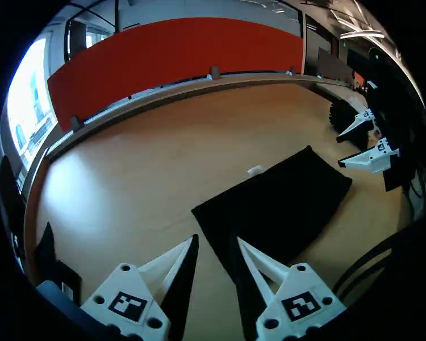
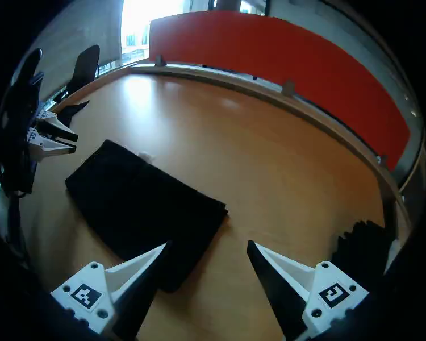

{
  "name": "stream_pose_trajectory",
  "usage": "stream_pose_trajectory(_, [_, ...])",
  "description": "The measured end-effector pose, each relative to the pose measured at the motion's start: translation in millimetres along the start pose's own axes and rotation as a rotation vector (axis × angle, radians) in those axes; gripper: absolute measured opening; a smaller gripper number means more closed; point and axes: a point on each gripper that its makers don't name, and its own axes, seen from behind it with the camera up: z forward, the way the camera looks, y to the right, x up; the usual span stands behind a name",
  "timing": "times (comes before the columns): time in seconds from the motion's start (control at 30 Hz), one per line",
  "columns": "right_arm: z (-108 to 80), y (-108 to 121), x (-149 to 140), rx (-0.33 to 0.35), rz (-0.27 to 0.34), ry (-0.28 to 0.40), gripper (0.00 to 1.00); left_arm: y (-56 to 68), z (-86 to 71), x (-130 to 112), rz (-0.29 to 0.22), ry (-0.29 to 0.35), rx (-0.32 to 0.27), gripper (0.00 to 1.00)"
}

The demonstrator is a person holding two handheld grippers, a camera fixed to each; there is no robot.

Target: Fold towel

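Towel, black, matte and soft-looking, lay folded into a flat oblong on the smooth, glossy wood-grain tabletop, well apart from the far edge, where a plain red panel stood behind a pale raised rim. A small white tag stuck out at one long side of the cloth. The left gripper hung over one short end, its white wedge-shaped fingers spread and grasping nothing. The right gripper stood at the opposite end, fingers wide apart and likewise empty. Each finger base carried a square black-and-white marker; no writing could be read. A black ribbed object sat near the right gripper, too dark to identify.
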Motion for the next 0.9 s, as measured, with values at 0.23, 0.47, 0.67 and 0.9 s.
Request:
stream_pose_trajectory(0.23, [-2.4,-2.0,-2.3,0.001,0.001,0.001,1.0,1.5,-6.5,1.2,-0.016,0.011,-0.01,0.3])
stream_pose_trajectory(0.47, [-4.9,-5.2,-2.2,0.006,0.0,0.008,1.0,8.8,-17.3,-1.8,-0.053,0.01,-0.045,0.45])
stream_pose_trajectory(0.67, [-6.1,-8.4,-2.2,0.012,-0.008,0.01,1.0,12.4,-27.1,-10.3,-0.051,0.002,-0.048,0.73])
stream_pose_trajectory(0.9, [-8.8,-13.6,-1.2,0.021,-0.017,0.015,1.0,11.4,-43.5,-17.8,-0.071,0.0,-0.032,0.73])
